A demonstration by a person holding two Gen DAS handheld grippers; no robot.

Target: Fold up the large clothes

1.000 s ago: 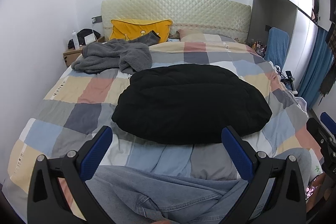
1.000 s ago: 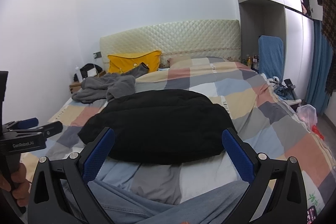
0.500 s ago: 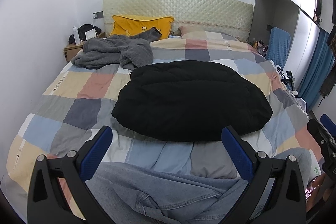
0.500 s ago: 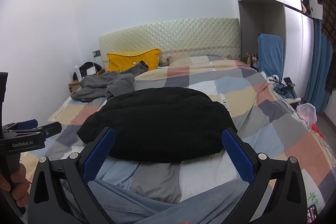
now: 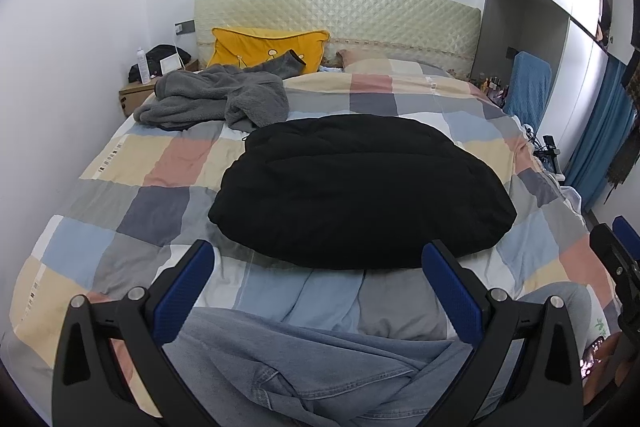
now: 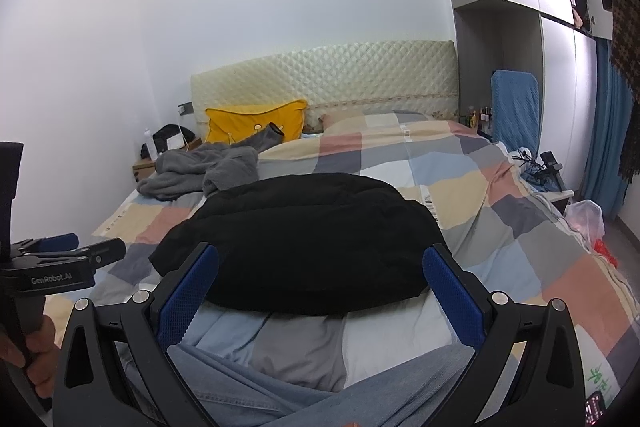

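Three garments on the checked quilt (image 5: 172, 163) — near denim jeans (image 5: 304, 367), one black padded jacket (image 5: 360, 187), one far-left grey fleece (image 5: 216, 99); left gripper (image 5: 320, 287) and right gripper (image 6: 320, 287) both spread wide, empty.

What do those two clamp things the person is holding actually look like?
Each is a black frame with silver screws, splitting into two fingers faced with blue dimpled pads. The left gripper and right gripper look alike. In the right wrist view the left one's side reads "GenRobot.AI" in white. No cables or sleeves show.
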